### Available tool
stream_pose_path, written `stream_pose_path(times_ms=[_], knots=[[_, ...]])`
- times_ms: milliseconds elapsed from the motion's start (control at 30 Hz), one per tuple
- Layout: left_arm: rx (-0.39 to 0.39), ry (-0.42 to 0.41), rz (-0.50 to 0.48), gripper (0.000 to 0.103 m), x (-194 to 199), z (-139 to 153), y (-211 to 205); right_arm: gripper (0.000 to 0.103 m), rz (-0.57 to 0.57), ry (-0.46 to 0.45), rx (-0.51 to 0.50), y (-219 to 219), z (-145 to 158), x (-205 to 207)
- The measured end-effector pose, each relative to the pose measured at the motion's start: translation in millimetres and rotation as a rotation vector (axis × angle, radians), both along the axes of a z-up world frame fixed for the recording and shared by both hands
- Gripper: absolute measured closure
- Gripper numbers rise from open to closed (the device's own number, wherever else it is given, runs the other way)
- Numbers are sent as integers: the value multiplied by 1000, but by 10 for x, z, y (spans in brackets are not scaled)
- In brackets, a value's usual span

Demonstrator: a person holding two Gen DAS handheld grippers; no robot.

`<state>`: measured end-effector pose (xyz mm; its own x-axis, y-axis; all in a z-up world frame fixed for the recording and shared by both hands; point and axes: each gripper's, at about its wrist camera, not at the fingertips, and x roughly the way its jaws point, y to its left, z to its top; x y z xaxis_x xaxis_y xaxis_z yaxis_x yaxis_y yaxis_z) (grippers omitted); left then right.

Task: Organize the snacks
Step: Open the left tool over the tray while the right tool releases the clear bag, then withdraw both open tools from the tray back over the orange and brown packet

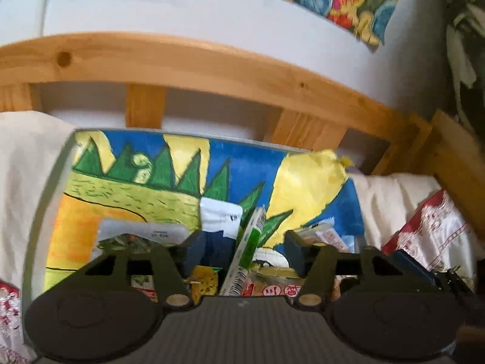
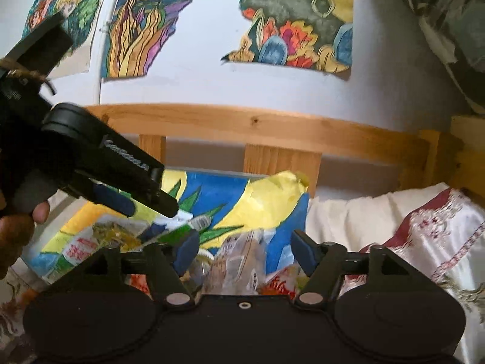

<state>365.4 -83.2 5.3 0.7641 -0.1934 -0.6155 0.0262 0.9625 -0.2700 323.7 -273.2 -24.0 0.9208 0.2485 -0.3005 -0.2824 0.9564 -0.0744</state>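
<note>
A bin lined with a blue, yellow and green painted sheet holds several snack packets. In the left wrist view my left gripper stands open over them. A long green-and-white stick packet leans upright between its blue pads, touched by neither. Below lie a red-lettered packet and a yellow one. In the right wrist view my right gripper is open above a clear, brownish packet, with its pads off it. The left gripper reaches in from the left beside the green packet.
A wooden bed frame with slats runs behind the bin, under a white wall with colourful paintings. Cream bedding flanks the bin, and red-and-white embroidered cloth lies to the right. A person's hand grips the left tool.
</note>
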Motion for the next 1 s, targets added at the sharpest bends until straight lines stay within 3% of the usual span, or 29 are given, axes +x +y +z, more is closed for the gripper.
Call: stream_pose_path(times_ms=[133, 300, 533, 1000], knots=[[-19, -76, 38, 10, -263, 187, 93, 21, -13, -29, 20, -24, 194, -136], [-13, -173, 85, 1, -622, 443, 206, 10, -37, -73, 48, -10, 439, -358], [87, -275, 205, 1, -1130, 674, 301, 1, -50, -157, 53, 81, 731, -766], [135, -277, 262, 1, -2071, 758, 645, 1, -25, -165, 42, 357, 879, -1522]])
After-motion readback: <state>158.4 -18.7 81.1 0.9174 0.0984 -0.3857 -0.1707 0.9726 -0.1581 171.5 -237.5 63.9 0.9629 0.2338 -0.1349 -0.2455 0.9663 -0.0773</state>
